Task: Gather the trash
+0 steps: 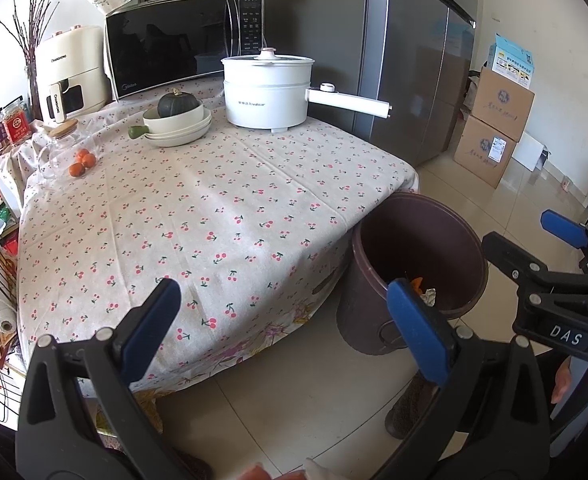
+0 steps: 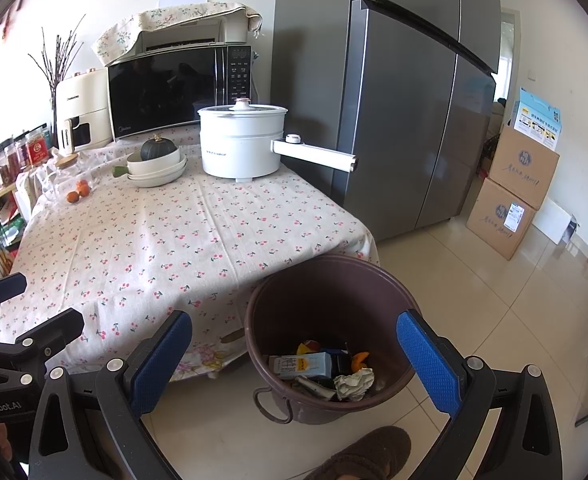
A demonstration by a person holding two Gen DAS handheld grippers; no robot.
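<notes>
Both my left gripper (image 1: 281, 328) and right gripper (image 2: 294, 364) hang wide and empty above the brown bin (image 2: 408, 308) at the table's corner, trash (image 2: 326, 372) already inside. To finish well, I judge, scan the tablecloth (image 2: 173, 240) for leftovers.

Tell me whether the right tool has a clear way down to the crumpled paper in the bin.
Probably yes. The right tool hangs open above the brown bin, which has no lid, and the crumpled paper lies on top of the other trash with nothing over it. The bin's wall may crowd the wide-open fingers.
</notes>
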